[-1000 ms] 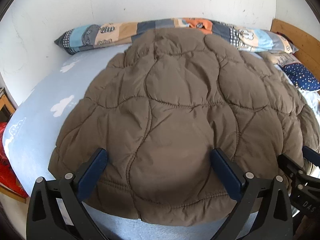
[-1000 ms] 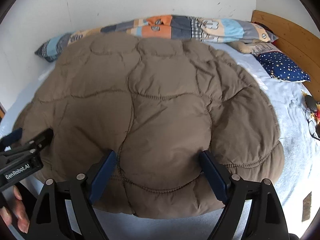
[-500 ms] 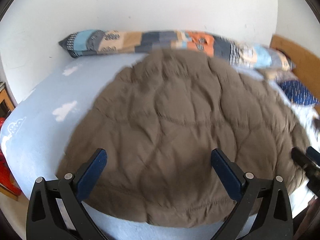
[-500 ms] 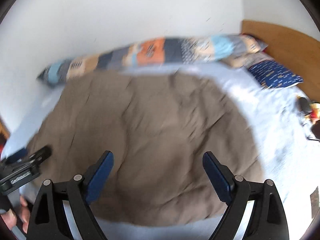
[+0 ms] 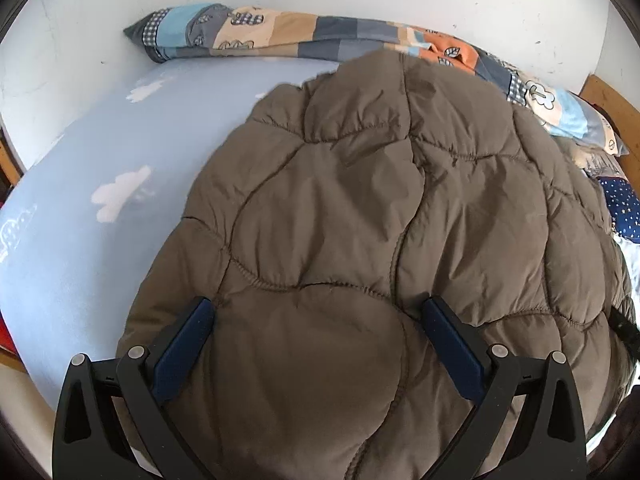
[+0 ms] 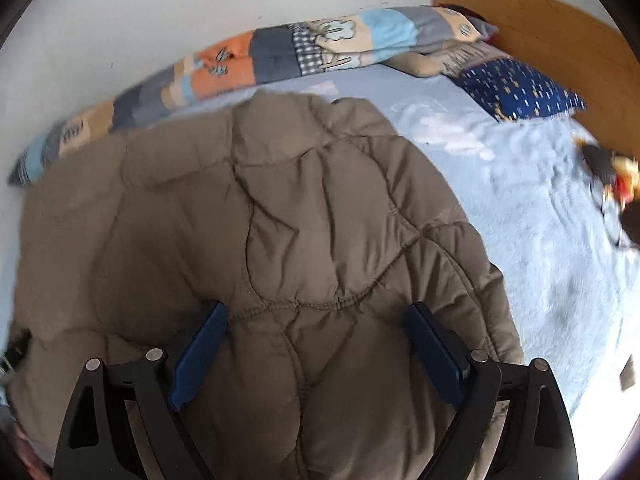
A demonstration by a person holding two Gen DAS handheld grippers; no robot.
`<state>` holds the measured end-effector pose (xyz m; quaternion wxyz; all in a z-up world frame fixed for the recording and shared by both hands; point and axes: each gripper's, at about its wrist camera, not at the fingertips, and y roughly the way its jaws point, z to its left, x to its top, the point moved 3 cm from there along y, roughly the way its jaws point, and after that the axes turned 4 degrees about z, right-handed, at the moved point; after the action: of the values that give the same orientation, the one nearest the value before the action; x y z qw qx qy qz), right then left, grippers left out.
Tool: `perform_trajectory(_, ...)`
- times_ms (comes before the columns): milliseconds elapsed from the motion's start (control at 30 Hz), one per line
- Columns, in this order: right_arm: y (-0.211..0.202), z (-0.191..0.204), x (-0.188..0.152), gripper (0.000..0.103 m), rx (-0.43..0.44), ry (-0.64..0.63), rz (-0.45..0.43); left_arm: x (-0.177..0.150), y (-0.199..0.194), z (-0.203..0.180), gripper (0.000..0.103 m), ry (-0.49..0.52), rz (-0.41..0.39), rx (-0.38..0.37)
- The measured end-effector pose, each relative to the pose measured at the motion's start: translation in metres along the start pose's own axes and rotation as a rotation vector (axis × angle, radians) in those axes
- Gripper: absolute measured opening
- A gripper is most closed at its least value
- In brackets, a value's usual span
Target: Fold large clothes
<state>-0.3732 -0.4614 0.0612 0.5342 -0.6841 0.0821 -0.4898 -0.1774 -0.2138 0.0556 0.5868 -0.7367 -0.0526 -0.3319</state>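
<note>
The big brown coat [image 5: 380, 240] is lying spread over the blue bed [image 5: 100, 248], filling the middle of both frames. The left claw [image 5: 316, 344] and right claw [image 6: 316, 344] are hanging wide open over its near edge, holding nothing. A fold would need both claws pinching that edge.

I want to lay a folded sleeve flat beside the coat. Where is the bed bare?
Bare sheet left of the brown quilted coat, up to the patchwork blanket. More on its right, before the starry pillow. Small objects crowd the far right edge.
</note>
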Motion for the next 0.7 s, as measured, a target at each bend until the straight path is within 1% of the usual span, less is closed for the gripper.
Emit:
perform_trajectory(33,0.003,0.001,0.001,0.094,-0.009,-0.017,0.006,0.000,0.003,0.000,0.103,-0.009,0.005,-0.005)
perform_trajectory(100,0.005,-0.002,0.000,0.094,0.001,-0.005,0.010,0.000,0.003,0.001,0.103,-0.016,-0.004,-0.006)
perform_trajectory(167,-0.006,-0.004,-0.002,0.094,0.003,0.010,-0.017,0.000,-0.002,0.003,0.103,-0.017,-0.030,-0.002)
perform_trajectory(267,-0.032,0.000,-0.008,0.093,0.040,0.013,-0.091,-0.004,-0.024,0.003,0.103,-0.021,-0.087,-0.035)
perform_trajectory(300,-0.049,0.004,-0.014,0.093,0.063,-0.005,-0.135,-0.008,-0.036,0.003,0.103,-0.022,-0.112,-0.053)
perform_trajectory(367,-0.077,0.014,-0.027,0.093,0.078,-0.058,-0.212,-0.017,-0.058,0.002,0.103,-0.012,-0.152,-0.077)
perform_trajectory(400,-0.091,0.020,-0.035,0.093,0.085,-0.092,-0.248,-0.024,-0.069,0.000,0.103,0.002,-0.170,-0.077)
perform_trajectory(467,-0.111,0.029,-0.051,0.093,0.092,-0.157,-0.294,-0.039,-0.088,-0.006,0.103,0.045,-0.199,-0.079)
perform_trajectory(500,-0.124,0.033,-0.062,0.093,0.098,-0.197,-0.324,-0.047,-0.096,-0.010,0.103,0.072,-0.203,-0.069)
perform_trajectory(600,-0.148,0.038,-0.092,0.093,0.110,-0.256,-0.358,-0.069,-0.115,-0.021,0.103,0.155,-0.212,-0.017)
perform_trajectory(667,-0.161,0.036,-0.109,0.093,0.126,-0.269,-0.366,-0.082,-0.129,-0.025,0.103,0.187,-0.239,0.013)
perform_trajectory(700,-0.168,0.033,-0.118,0.093,0.136,-0.272,-0.374,-0.089,-0.140,-0.028,0.103,0.202,-0.267,0.025)
